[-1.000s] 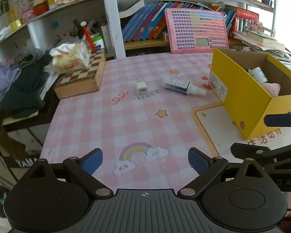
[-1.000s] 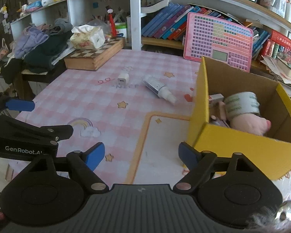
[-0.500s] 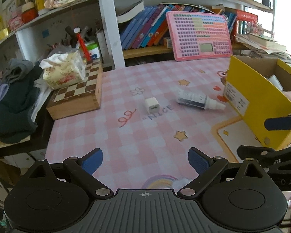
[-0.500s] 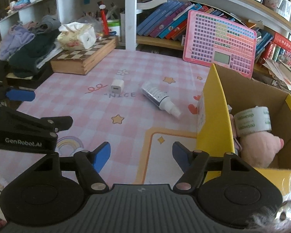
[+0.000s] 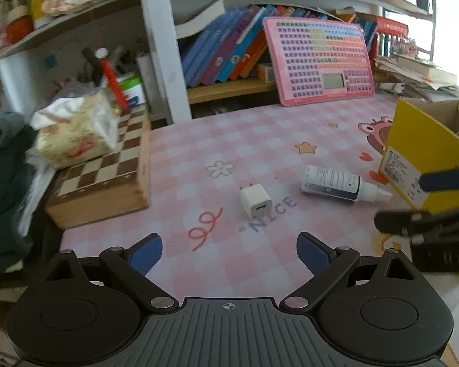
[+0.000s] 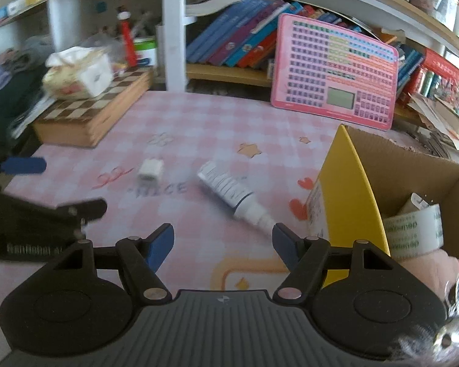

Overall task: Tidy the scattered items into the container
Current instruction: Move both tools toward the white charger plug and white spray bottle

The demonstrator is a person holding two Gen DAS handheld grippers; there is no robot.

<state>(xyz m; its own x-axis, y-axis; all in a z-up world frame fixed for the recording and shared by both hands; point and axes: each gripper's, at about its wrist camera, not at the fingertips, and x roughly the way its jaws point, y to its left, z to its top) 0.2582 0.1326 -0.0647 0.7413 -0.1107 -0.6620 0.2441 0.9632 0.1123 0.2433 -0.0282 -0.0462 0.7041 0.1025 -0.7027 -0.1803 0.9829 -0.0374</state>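
- My left gripper [image 5: 229, 252]: blue pads spread wide, nothing between them, over the pink checked mat [image 5: 199, 159].
- My right gripper [image 6: 223, 244]: pads apart, nothing pinched; the spray bottle's nozzle end lies just beyond the right pad, not touching.
- Loose items on the mat: white charger cube [image 5: 255, 200] beside the printed "NICE", and the spray bottle [image 5: 336, 183] on its side, cap pointing toward the yellow cardboard box [image 5: 419, 153].
- Left view only: the box's outer yellow wall with a white label; its inside is hidden. The right gripper's dark fingers cross in front of it.
- Right view only: the box interior [image 6: 413, 165], open top, brown inner walls. Inside: a tape roll [image 6: 413, 235] resting against a pink plush toy [image 6: 428, 269]; a small white item behind the roll, unidentifiable.
- Both views: wooden chessboard case [image 6: 91, 116] at the mat's left edge, tissue pack [image 6: 79, 73] on top of it; pink keyboard toy [image 6: 333, 70] leaning upright against the bookshelf.
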